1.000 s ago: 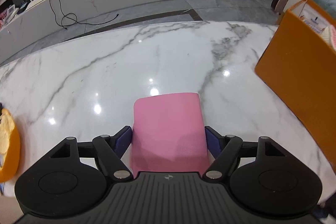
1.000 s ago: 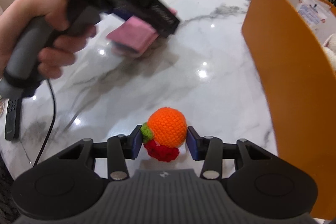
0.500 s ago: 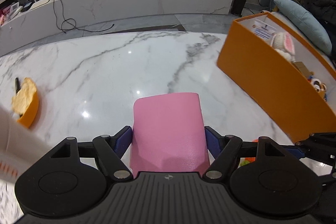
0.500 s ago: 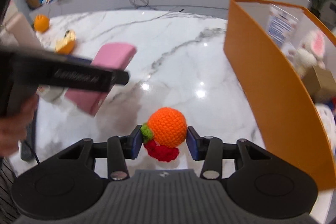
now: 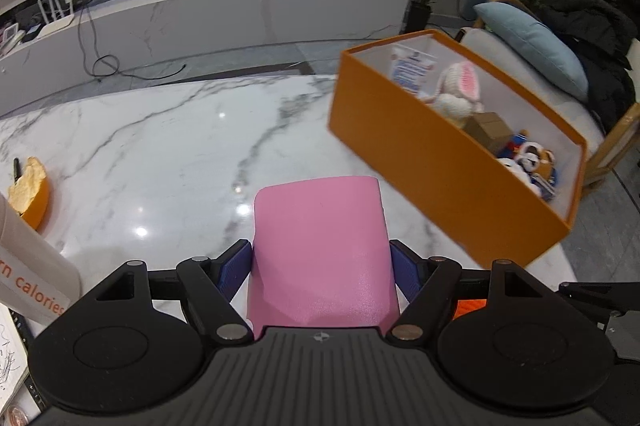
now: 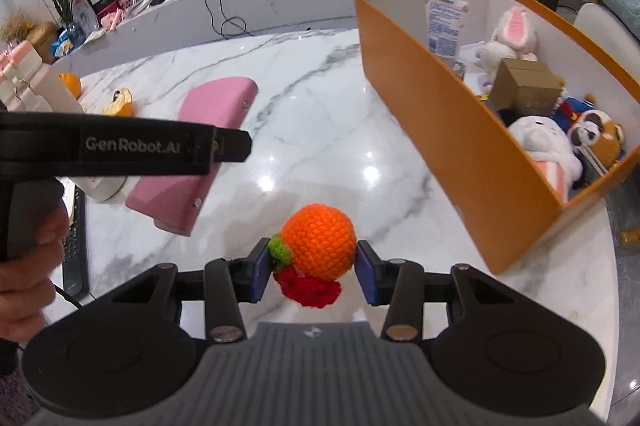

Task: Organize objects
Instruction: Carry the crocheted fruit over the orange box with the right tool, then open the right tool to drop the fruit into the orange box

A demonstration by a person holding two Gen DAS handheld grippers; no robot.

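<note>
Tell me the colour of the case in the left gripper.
Pink; the case shows best in the left wrist view.

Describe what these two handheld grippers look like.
Both grippers, the left gripper and the right gripper, have black linkage arms, round black hubs, a ribbed grey body and blue finger pads. The left's side reads "GenRobot.AI", with a dark cable trailing below.
</note>
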